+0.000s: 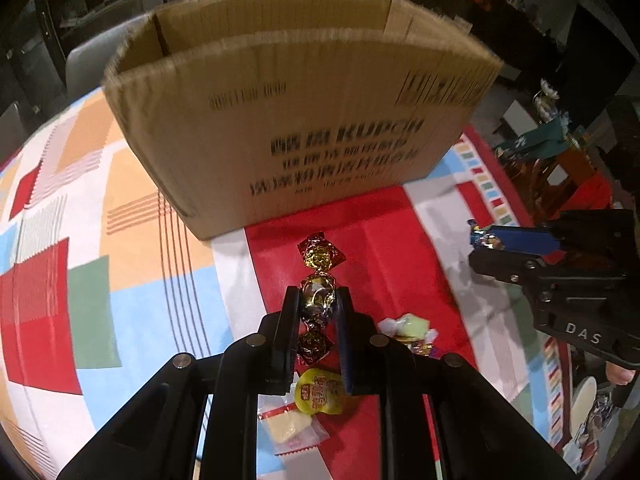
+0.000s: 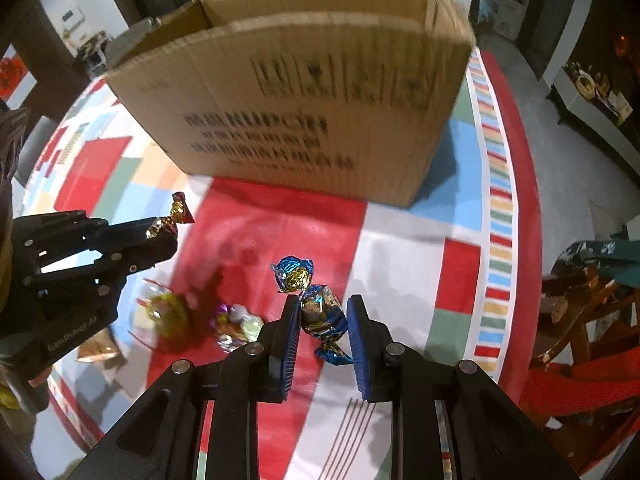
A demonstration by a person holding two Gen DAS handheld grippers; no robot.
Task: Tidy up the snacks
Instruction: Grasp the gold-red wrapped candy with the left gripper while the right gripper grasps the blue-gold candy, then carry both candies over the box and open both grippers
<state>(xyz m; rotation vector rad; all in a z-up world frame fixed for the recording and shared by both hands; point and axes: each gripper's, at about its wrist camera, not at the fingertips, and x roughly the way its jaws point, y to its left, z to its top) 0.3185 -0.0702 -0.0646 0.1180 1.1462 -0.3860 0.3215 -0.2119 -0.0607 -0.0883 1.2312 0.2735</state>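
Two foil-wrapped sweets are pinched mid-body and held above the bench before the box [image 1: 280, 120]: the left gripper [image 1: 318, 300] holds a red-gold candy [image 1: 318, 294], the right gripper [image 2: 323, 312] a blue candy [image 2: 320, 314]. Each looks light, crinkly and slippery, so I judge the firm middle a safer hold than the twisted ends.

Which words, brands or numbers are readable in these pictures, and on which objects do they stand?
"KUPCH": cardboard box, front wall; letters blurred, reading uncertain.
"DAS": right gripper, on its body.
"Gen Robot AI": left gripper, on its body; small, uncertain.
Other box lines and barcodes: too blurred.
Yellow packet: print unreadable.
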